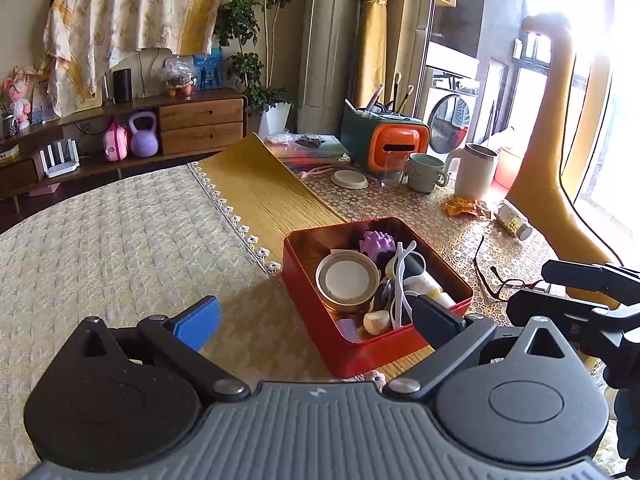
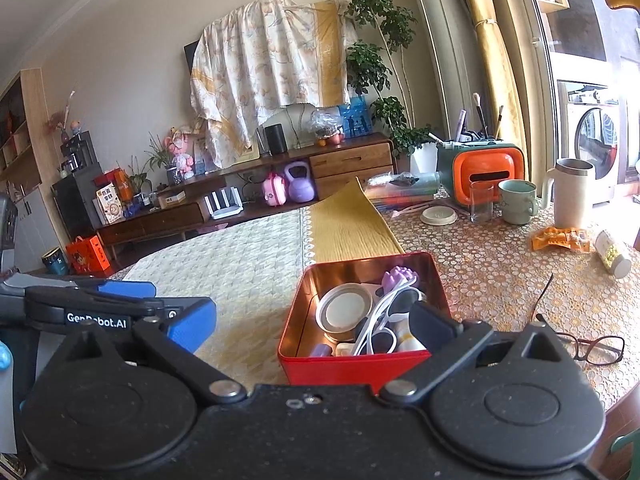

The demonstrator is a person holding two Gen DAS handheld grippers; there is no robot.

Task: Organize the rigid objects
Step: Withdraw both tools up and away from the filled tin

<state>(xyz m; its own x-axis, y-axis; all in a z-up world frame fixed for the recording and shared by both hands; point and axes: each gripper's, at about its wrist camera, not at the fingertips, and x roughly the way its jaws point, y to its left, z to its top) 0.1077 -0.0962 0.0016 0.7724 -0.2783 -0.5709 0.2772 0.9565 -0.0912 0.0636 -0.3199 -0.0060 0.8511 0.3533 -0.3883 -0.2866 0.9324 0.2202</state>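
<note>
A red tin box (image 1: 360, 354) (image 2: 352, 368) sits on the table runner. Inside lie a round metal lid (image 1: 347, 280) (image 2: 343, 312), a purple spiky piece (image 1: 378, 243) (image 2: 398, 278), white sunglasses (image 1: 400, 276) (image 2: 380, 320), a cream bottle (image 1: 430, 286) and small bits. My left gripper (image 1: 316, 320) hovers open just before the box's near corner, gripping nothing. My right gripper (image 2: 312, 325) is open too, close to the box's front wall, with its black finger (image 2: 434, 324) overlapping the box's right corner. Each gripper shows at the edge of the other's view.
Dark-rimmed glasses (image 1: 500, 280) (image 2: 592, 346) lie right of the box. Farther back are a tipped pill bottle (image 1: 514, 220) (image 2: 612, 254), an orange wrapper (image 1: 466, 206) (image 2: 560, 238), a mug (image 1: 426, 172), a glass (image 2: 481, 202), a cream jug (image 2: 570, 194) and an orange holder (image 1: 396, 146).
</note>
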